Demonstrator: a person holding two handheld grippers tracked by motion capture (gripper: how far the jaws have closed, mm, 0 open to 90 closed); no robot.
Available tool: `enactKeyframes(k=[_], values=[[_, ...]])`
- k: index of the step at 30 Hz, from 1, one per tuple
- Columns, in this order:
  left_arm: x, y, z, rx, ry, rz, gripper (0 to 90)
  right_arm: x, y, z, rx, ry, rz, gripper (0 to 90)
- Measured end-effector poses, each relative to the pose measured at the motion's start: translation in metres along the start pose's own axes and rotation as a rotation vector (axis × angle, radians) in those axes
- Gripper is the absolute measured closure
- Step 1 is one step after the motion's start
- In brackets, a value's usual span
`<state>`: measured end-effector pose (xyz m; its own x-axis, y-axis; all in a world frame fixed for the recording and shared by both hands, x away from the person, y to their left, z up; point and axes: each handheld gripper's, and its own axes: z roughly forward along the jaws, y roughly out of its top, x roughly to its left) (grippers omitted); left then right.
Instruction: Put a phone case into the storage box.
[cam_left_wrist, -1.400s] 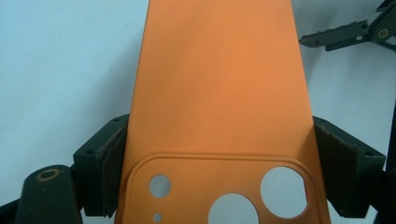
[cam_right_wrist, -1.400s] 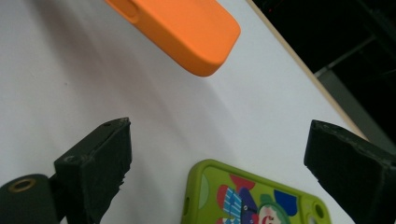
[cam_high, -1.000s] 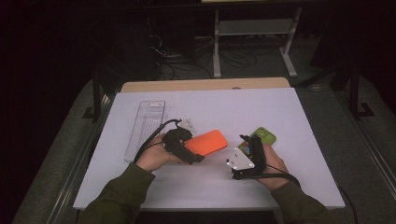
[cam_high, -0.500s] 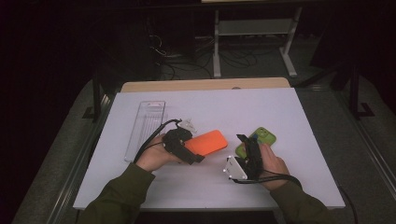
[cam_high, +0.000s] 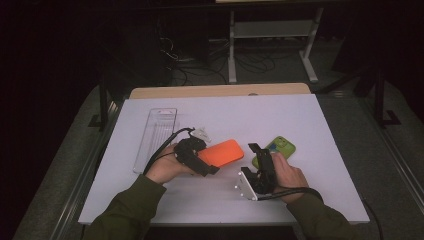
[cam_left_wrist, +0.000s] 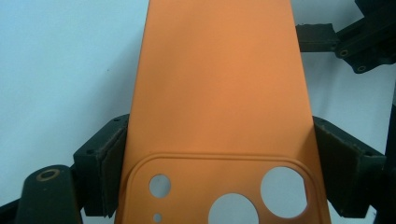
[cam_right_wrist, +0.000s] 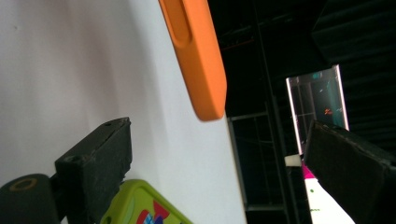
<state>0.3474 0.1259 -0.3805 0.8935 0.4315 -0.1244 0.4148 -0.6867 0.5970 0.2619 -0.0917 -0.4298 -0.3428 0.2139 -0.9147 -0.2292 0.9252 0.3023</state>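
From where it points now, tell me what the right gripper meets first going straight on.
Probably the green phone case: the right gripper, jaws open, already reaches its near end. The orange phone case lies farther along, though depth is unclear.

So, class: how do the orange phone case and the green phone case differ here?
The orange case is plain; the green case carries a coloured picture. The orange case is clamped in the left tool; the green case lies on the table, with the right tool open over its end. Both are phone cases.
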Motion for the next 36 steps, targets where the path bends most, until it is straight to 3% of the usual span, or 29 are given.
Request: enactKeyframes(k=[5,17,21,25,27,32,36], values=[[-0.001,0.000,0.001,0.005,-0.002,0.002,15.4,0.001,0.005,0.003,-0.013,-0.024,-0.061,7.3],[-0.001,0.001,0.000,-0.001,0.002,-0.005,15.4,0.006,0.023,0.012,-0.056,-0.072,-0.125,9.5],[0.002,0.001,-0.001,0.011,0.005,0.018,15.4,0.007,0.029,0.016,-0.063,-0.085,-0.156,9.8],[0.002,0.001,-0.001,-0.001,0.009,0.005,15.4,0.010,0.034,0.020,-0.066,-0.099,-0.170,9.8],[0.001,0.000,-0.001,-0.002,0.005,-0.007,15.4,0.012,0.036,0.018,-0.069,-0.096,-0.181,13.5],[0.002,0.001,-0.002,0.018,0.010,0.013,15.4,0.018,0.038,0.015,-0.079,-0.093,-0.215,28.0],[0.001,0.001,-0.001,0.017,0.008,0.012,15.4,0.020,0.039,0.014,-0.071,-0.051,-0.226,39.5]])
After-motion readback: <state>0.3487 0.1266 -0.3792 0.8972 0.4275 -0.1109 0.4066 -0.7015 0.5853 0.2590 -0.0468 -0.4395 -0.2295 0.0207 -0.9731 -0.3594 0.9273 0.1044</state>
